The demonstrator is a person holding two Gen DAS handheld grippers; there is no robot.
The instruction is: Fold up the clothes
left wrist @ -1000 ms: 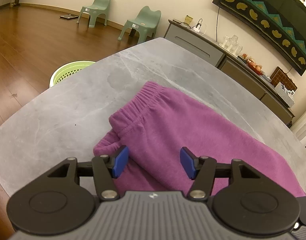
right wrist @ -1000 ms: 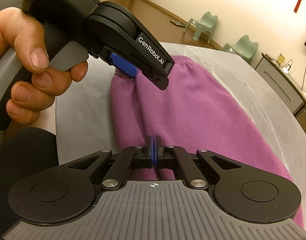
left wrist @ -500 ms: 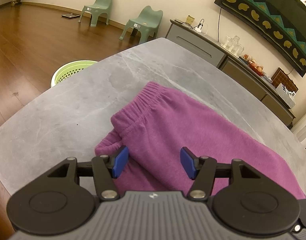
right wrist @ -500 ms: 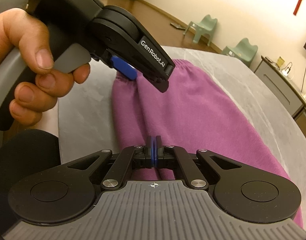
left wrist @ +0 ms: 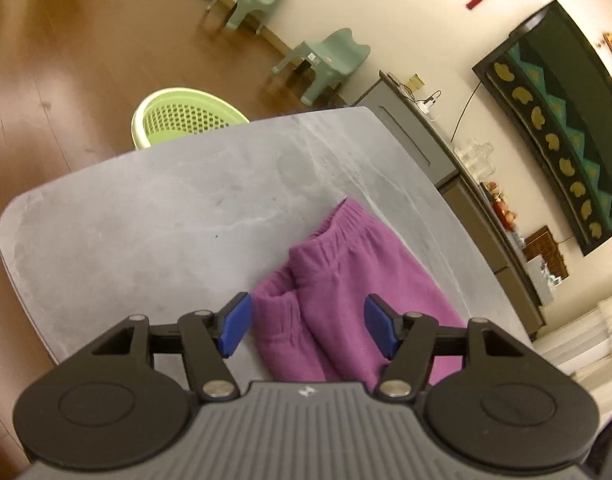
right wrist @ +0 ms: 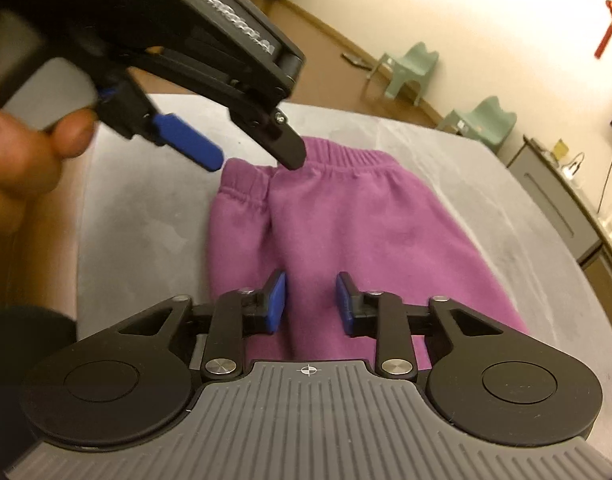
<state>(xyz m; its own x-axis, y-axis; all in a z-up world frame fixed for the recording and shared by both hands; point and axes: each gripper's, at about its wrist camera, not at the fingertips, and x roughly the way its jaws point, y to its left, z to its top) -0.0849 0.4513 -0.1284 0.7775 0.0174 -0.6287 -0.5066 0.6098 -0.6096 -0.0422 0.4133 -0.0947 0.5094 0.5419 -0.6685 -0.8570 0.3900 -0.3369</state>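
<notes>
While the purple trousers lie doubled lengthwise on the grey table, one leg over the other and the waistband at the far end, my right gripper, pinched shut on the fabric half a second ago, has let go and now stands partly open and empty just above the cloth. My left gripper has lifted away, wide open and holding nothing, so I judge this lengthwise fold set, with a crosswise one possibly due. Beyond the table's far edge stand a green basket and two green chairs, and nothing crowds the trousers.
</notes>
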